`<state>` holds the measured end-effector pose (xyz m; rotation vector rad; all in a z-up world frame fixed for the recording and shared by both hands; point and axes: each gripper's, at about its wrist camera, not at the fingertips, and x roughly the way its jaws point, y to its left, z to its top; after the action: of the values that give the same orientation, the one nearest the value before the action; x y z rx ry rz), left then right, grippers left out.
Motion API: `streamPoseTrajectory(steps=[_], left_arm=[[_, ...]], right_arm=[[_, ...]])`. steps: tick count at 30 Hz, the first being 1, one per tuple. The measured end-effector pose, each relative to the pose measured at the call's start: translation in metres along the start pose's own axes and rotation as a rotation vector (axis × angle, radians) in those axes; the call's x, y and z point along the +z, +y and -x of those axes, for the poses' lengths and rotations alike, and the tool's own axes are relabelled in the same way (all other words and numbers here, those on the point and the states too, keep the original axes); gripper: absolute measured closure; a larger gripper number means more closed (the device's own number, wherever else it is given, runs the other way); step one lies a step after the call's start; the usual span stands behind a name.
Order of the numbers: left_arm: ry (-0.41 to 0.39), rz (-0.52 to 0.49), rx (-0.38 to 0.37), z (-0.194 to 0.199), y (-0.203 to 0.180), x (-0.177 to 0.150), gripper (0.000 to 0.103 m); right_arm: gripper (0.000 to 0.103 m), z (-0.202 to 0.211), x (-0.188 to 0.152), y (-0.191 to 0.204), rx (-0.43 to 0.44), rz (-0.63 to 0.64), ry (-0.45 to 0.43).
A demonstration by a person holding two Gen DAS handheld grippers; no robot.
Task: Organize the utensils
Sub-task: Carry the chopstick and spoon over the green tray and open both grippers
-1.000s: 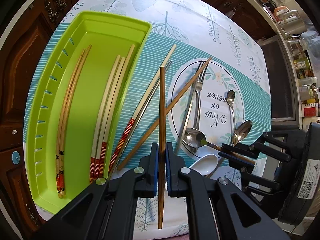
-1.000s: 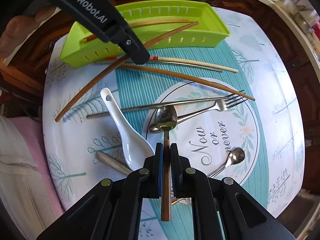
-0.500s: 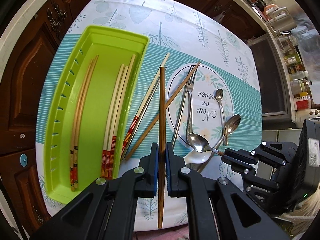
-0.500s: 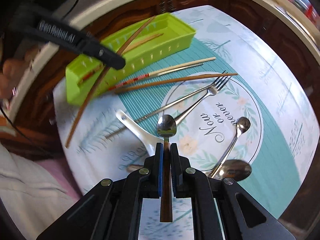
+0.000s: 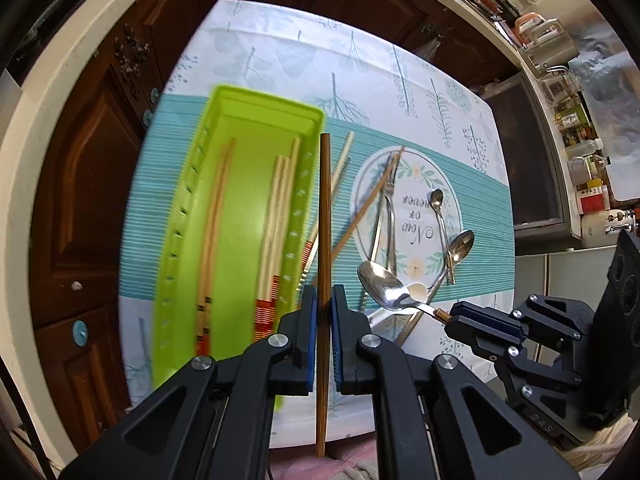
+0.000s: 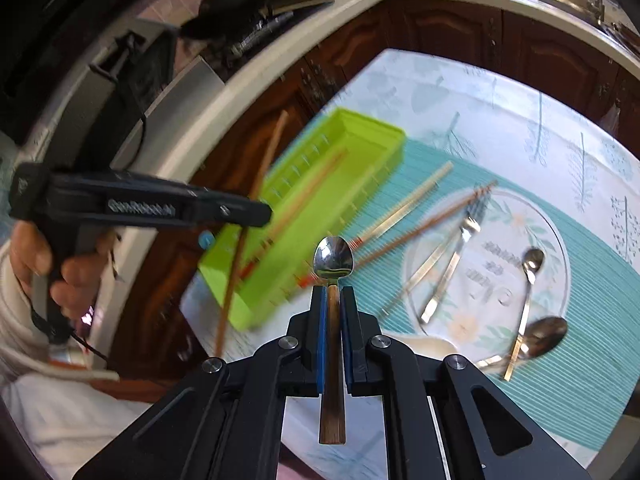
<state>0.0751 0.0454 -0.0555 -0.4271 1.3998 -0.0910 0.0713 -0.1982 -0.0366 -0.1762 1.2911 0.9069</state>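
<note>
Above the green tray, left wrist view:
- Grip: the left gripper is clamped on a dark wooden chopstick, pinched well below its middle, so a long length sticks out ahead of the fingers.
- Where it hangs: the chopstick runs just beside the right wall of the green tray, over the tablecloth, not yet over the tray floor.
- Doing it well: I judge it should shift over the tray, line up with the pale chopsticks lying there, and be lowered flat before release.
- Pose: the gripper points steeply down, fingers side by side.

Over the table's near edge, right wrist view:
- Grip: the right gripper is closed tight on the wooden handle of a metal spoon, bowl forward.
- Where it hangs: clear of the cloth, between the tray and the printed circle holding a fork and a small spoon.
- Doing it well: I judge it should stay clear of the other gripper's chopstick nearby.
- Pose: tilted downward; the person's left hand grips the other tool's handle.
</note>
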Motion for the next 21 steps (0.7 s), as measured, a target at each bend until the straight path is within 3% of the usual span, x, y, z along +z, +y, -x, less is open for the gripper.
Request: streamPoseTrajectory(steps=[7,15,20,21], left_arm=[[0.031,-0.049,0.038,0.003,0.032,0.026,0.099],[0.095,-0.096,0.088,-0.043,0.055,0.064,0.099],[0.112,-0.144,0.117,-0.067,0.056,0.076,0.098],[0.117,-0.154,0.128,-0.07,0.056,0.076,0.092]], right_arm=[[0.097,-0.02,0.042,0.037,-0.042,-0.089,-0.093],[0.097,-0.092,0.073,0.037,-0.167,-0.312,-0.17],[0.096,-0.13,0.071,0.024,-0.141,-0.408,-0.14],[0.095,-0.138,0.069,0.022,-0.119,-0.428,-0.117]])
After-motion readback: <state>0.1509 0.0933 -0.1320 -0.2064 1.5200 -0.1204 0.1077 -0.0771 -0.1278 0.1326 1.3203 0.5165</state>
